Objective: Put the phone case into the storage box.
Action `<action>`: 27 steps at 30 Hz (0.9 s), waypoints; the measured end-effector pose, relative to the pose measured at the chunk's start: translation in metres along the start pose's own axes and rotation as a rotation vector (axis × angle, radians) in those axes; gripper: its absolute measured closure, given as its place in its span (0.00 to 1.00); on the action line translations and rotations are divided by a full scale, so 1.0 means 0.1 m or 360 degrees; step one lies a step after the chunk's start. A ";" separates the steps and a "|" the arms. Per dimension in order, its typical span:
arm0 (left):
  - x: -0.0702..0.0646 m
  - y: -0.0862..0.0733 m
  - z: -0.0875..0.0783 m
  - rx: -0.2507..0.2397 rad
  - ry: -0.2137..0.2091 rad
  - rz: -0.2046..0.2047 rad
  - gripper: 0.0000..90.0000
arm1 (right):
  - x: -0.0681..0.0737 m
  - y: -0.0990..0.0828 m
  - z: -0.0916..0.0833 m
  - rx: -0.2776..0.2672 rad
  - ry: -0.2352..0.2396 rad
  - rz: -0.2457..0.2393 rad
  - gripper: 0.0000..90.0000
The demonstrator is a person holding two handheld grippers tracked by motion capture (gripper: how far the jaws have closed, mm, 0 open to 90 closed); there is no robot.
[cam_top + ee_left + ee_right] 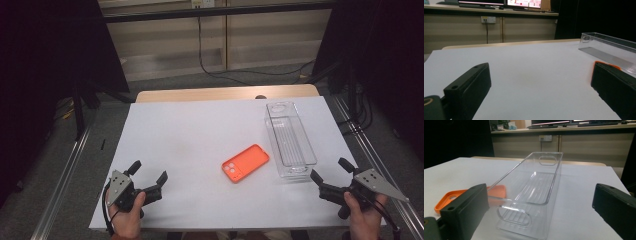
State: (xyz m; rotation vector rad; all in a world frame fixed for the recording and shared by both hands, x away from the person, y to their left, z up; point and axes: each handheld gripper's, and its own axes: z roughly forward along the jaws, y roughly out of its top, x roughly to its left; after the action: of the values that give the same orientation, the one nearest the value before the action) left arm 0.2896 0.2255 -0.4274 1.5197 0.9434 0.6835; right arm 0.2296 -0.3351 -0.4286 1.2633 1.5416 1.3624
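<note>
Orange silicone phone case [245, 163], flat at surface centre: light, floppy; we'd pinch a long edge. Clear rigid plastic bin [290, 139] at its three o'clock. Left gripper [148, 172] and right gripper [330, 170]: jaws apart, empty.

Both tools are chunky black plastic, left tool [148, 172] and right tool [330, 169], each topped with a grey three-cornered plate with small screw holes, black cable trailing off.

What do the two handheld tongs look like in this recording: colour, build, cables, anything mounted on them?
Both tongs are black, each with two blocky, flat-faced jaws that carry small round holes near the tips. The left tongs and the right tongs each bear a grey three-cornered plate dotted with small holes on top. A black cable trails from each back toward the person. No sleeve shows in the high view.
</note>
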 end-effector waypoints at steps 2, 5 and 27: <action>0.01 0.01 -0.01 0.0001 -0.0008 0.0001 0.03 | 0.00 0.00 0.01 0.0006 0.0004 -0.0007 0.00; 0.02 0.01 -0.02 -0.0014 0.0001 0.0011 0.03 | 0.00 -0.01 0.01 0.0024 0.0014 -0.0013 0.00; -0.04 0.01 0.02 0.0015 -0.0056 0.0013 0.03 | -0.01 -0.01 -0.01 0.0017 0.0004 0.0002 0.00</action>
State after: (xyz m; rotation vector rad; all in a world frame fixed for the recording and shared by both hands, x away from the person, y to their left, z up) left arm 0.2898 0.2211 -0.4267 1.5398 0.9158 0.6571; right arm 0.2284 -0.3366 -0.4298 1.2697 1.5521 1.3590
